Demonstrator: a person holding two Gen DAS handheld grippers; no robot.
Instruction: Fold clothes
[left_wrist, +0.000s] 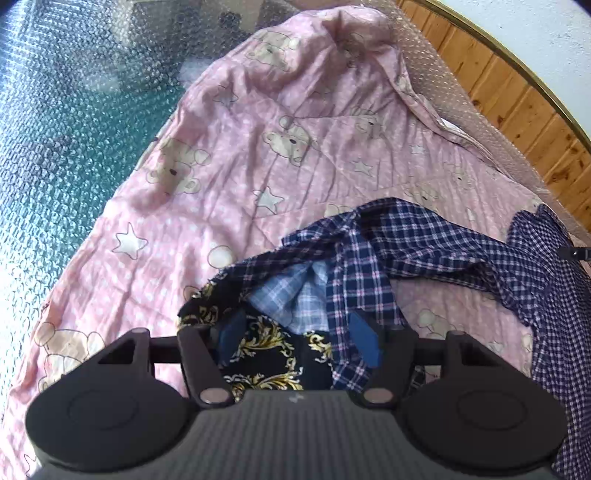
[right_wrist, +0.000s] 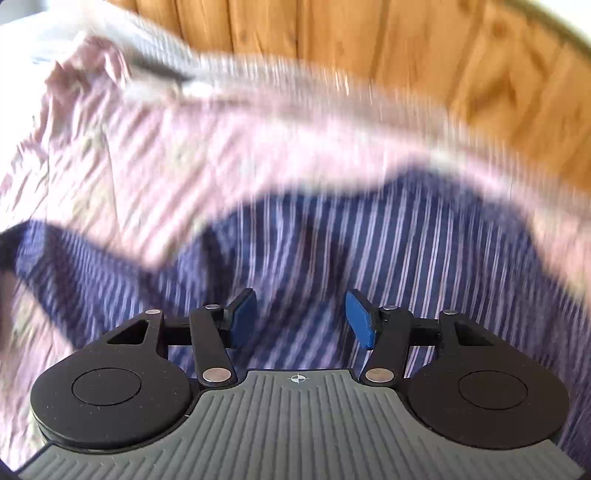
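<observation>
A dark blue plaid shirt (left_wrist: 424, 240) lies crumpled on a pink bear-and-star quilt (left_wrist: 258, 147), its lighter inside showing. A black garment with a gold pattern (left_wrist: 266, 354) is bunched under the shirt's near end. My left gripper (left_wrist: 298, 336) has its blue pads spread wide, with the black garment and a fold of the shirt filling the gap between them. The right wrist view is motion-blurred. There my right gripper (right_wrist: 302, 319) hovers open just over the plaid shirt (right_wrist: 332, 251), nothing between its fingers.
Bubble wrap (left_wrist: 74, 110) covers the surface left of the quilt and runs along its far edge. A wooden panelled wall (left_wrist: 517, 92) borders the right side, seen close behind the quilt (right_wrist: 147, 147) as wooden boards (right_wrist: 369, 37).
</observation>
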